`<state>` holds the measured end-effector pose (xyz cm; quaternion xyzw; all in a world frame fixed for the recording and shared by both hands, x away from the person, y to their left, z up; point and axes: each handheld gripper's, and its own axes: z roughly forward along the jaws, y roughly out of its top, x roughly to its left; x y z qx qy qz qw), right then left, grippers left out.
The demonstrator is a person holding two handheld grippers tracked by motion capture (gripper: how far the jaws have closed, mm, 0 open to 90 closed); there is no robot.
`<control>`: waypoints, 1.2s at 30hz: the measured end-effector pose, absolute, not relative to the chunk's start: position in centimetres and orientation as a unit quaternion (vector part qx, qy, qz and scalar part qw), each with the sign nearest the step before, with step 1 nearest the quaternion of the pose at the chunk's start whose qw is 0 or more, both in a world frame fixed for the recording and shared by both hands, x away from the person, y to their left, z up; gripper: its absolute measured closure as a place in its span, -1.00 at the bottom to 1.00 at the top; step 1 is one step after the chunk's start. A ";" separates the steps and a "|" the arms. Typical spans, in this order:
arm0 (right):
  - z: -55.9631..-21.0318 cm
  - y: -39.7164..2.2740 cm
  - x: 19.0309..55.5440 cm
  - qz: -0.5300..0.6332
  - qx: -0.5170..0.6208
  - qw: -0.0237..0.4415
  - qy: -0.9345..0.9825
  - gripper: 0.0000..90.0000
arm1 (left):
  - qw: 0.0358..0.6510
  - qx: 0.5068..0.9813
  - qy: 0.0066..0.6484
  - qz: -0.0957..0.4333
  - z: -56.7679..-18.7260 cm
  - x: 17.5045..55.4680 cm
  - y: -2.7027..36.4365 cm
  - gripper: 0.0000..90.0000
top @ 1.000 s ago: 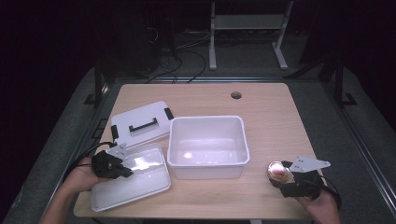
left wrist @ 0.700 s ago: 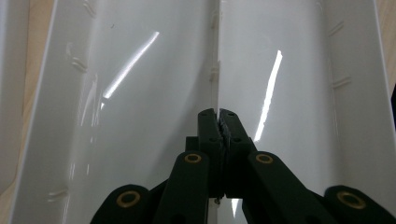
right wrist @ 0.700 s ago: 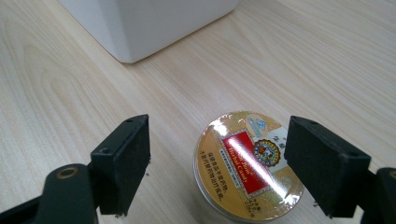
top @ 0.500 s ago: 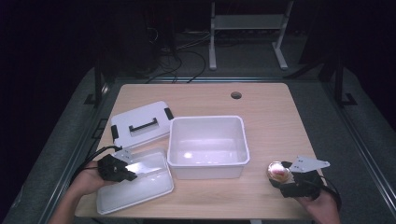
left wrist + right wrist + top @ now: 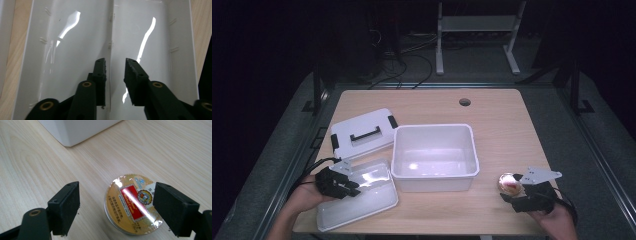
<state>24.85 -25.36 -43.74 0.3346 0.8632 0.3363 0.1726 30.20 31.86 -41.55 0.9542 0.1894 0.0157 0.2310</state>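
Observation:
A shallow white plastic tray (image 5: 362,200) lies at the front left of the table. My left gripper (image 5: 353,187) reaches over its left end. In the left gripper view the jaws (image 5: 115,65) have just been opening and stand a little apart. The tray's (image 5: 62,50) thin middle ridge (image 5: 110,37) runs between them, and the pads do not press on it. At the front right a round tin (image 5: 510,183) with a gold and red label lies flat on the table. My right gripper (image 5: 512,192) stands open around the tin (image 5: 132,205), with a wide gap at its left pad.
A deep white bin (image 5: 434,131) stands empty in the middle of the wooden table (image 5: 497,125). Its lid with a black handle (image 5: 362,132) lies to its left, behind the tray. The bin's corner (image 5: 75,132) is just beyond the tin. A cable hole (image 5: 465,102) is at the back.
The left gripper and the tray have shifted slightly toward the near edge and to the right. The right gripper and the tin have stayed where they were.

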 end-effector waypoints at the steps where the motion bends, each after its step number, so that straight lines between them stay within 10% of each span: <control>1: -43.7 -25.4 24.9 0.335 0.336 0.173 0.863 -0.54 | 0.227 0.954 0.193 0.023 -41.3 30.2 31.8 0.45; 36: -42.7 -24.3 30.9 0.113 0.213 0.076 0.968 -0.61 | 0.285 0.925 0.239 0.077 -40.6 28.7 32.3 -0.34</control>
